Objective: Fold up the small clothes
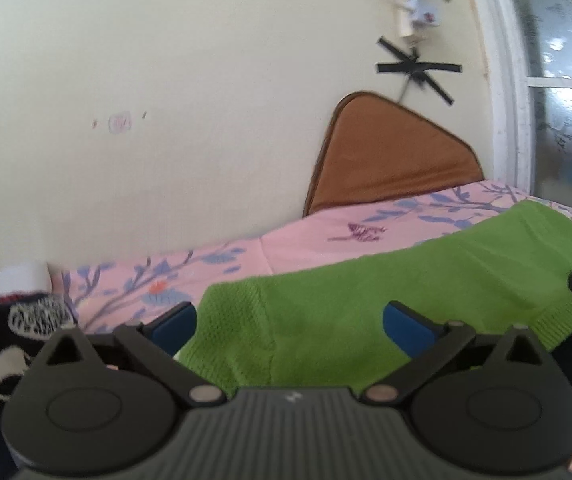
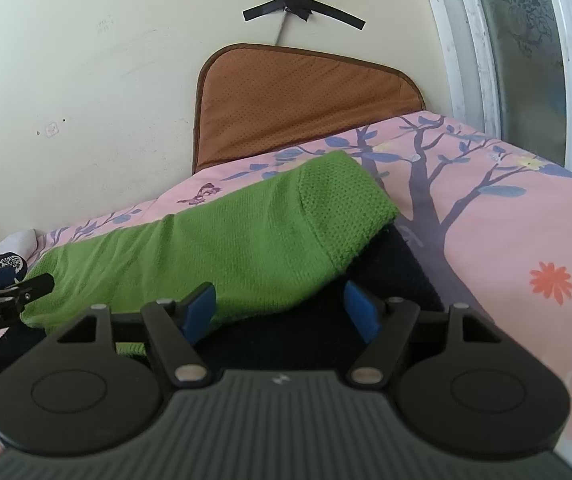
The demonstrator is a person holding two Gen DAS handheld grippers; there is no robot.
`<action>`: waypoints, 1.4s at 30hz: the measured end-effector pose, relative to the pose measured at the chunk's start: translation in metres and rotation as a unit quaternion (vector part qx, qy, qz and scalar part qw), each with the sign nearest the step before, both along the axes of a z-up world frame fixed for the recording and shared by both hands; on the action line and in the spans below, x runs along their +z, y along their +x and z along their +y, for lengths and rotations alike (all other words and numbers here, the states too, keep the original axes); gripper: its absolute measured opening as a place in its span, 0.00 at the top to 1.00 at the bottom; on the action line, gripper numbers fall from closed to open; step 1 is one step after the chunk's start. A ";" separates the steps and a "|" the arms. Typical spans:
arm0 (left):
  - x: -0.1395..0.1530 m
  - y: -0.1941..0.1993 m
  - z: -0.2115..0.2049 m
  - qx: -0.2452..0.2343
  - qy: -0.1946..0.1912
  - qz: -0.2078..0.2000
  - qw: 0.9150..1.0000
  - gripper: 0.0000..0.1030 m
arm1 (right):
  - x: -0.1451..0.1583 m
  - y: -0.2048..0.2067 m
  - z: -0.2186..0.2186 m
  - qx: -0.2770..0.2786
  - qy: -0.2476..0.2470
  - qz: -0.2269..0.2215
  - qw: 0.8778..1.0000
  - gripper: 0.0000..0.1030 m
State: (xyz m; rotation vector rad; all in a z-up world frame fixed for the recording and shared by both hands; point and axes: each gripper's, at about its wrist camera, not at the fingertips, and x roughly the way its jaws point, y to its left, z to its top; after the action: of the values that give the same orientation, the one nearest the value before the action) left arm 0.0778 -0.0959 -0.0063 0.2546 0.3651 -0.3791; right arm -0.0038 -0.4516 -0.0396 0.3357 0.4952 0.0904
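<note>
A green knitted garment (image 1: 385, 292) lies folded on the pink flowered bed sheet (image 1: 305, 244); it also shows in the right wrist view (image 2: 222, 248). It rests on a dark navy cloth (image 2: 325, 336). My left gripper (image 1: 289, 324) is open, its blue pads either side of the green garment's near left part. My right gripper (image 2: 282, 308) is open over the green garment's near edge and the navy cloth. The left gripper's tip (image 2: 26, 286) shows at the left of the right wrist view.
A dark patterned garment (image 1: 10, 340) with white animal shapes lies at the left. A brown cushion (image 2: 297, 100) leans on the cream wall behind the bed. A window frame (image 2: 525, 60) is at the right. Black tape crosses (image 2: 301, 0) hold a cable on the wall.
</note>
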 end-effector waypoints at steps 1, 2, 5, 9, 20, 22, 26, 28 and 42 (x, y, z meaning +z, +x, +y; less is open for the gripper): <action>0.000 -0.003 -0.002 -0.007 0.003 -0.008 1.000 0.00 | 0.000 0.000 0.000 0.000 -0.001 0.000 1.000 0.28; 0.000 -0.006 -0.003 -0.012 0.006 -0.015 1.000 0.00 | 0.000 0.000 0.001 0.000 -0.001 0.000 1.000 0.28; 0.000 -0.006 -0.006 -0.006 0.013 -0.018 1.000 0.00 | 0.000 0.000 0.001 0.000 -0.002 0.000 1.000 0.28; 0.001 -0.003 -0.004 0.000 0.006 -0.008 1.000 0.00 | 0.000 0.000 0.002 -0.002 -0.008 0.001 1.000 0.28; -0.002 0.009 0.002 0.017 0.001 0.035 0.999 0.00 | 0.000 -0.003 0.004 -0.006 -0.018 -0.002 1.000 0.28; -0.002 0.013 0.004 0.022 -0.006 0.048 0.999 0.00 | 0.000 -0.002 0.003 -0.005 -0.015 -0.001 1.000 0.27; -0.003 0.021 0.011 0.032 -0.025 0.074 0.996 0.00 | 0.001 -0.002 0.003 -0.003 -0.014 -0.001 1.000 0.26; -0.003 0.023 0.013 0.034 -0.033 0.083 0.995 0.00 | 0.001 -0.002 0.003 -0.003 -0.013 -0.001 1.000 0.26; -0.002 0.022 0.012 0.028 -0.028 0.082 0.996 0.00 | 0.001 -0.005 0.006 -0.006 -0.020 -0.003 1.000 0.25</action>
State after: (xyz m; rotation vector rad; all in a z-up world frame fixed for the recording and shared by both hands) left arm 0.0995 -0.0840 -0.0081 0.1574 0.5212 -0.3554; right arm -0.0091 -0.4459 -0.0383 0.2995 0.4891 0.0693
